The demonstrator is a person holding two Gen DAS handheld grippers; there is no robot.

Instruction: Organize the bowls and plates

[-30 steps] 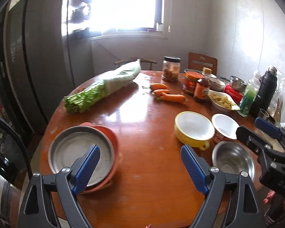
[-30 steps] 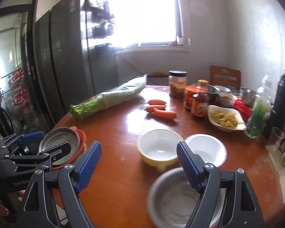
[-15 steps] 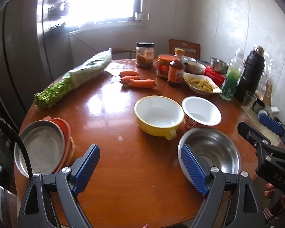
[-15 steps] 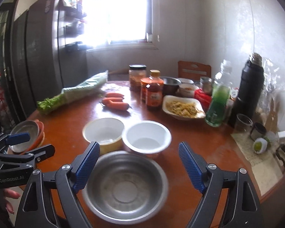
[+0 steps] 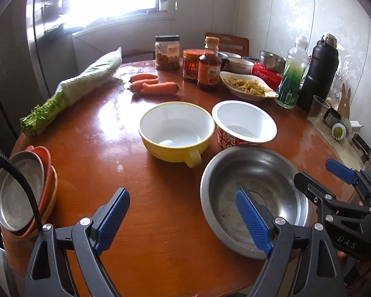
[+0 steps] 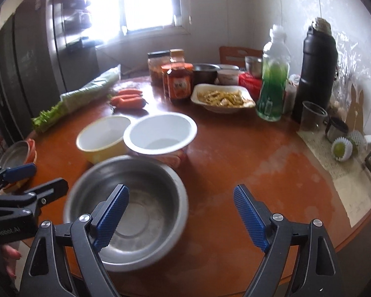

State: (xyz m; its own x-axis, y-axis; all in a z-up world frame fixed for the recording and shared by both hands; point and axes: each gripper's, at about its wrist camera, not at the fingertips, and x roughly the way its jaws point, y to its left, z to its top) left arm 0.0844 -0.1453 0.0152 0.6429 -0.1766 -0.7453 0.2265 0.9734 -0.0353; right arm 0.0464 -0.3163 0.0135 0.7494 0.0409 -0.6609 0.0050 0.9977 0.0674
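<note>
A steel bowl [image 5: 254, 198] [image 6: 136, 208] stands near the round table's front edge. Behind it stand a yellow bowl [image 5: 175, 131] [image 6: 101, 138] with a handle and a white paper bowl [image 5: 244, 123] [image 6: 160, 133] with red print. A steel plate on orange plates [image 5: 19, 193] [image 6: 14, 153] forms a stack at the table's left edge. My left gripper [image 5: 180, 198] is open, its right finger over the steel bowl's near left rim. My right gripper [image 6: 180, 193] is open too, its left finger over that bowl. Neither holds anything.
Wooden table [image 5: 160, 247]. Bagged celery [image 5: 71, 91] and carrots [image 5: 155, 86] lie at the back left. Jars, a sauce bottle [image 5: 209, 69], a dish of food [image 5: 247, 86], a green bottle [image 6: 272, 79], a black flask [image 6: 316, 74] and cups crowd the back right. A fridge [image 6: 37, 61] stands left.
Both grippers have moved right and lower toward the steel bowl, which now looms larger. The plate stack has slid to the left edge of both views. The right jaws widened slightly.
</note>
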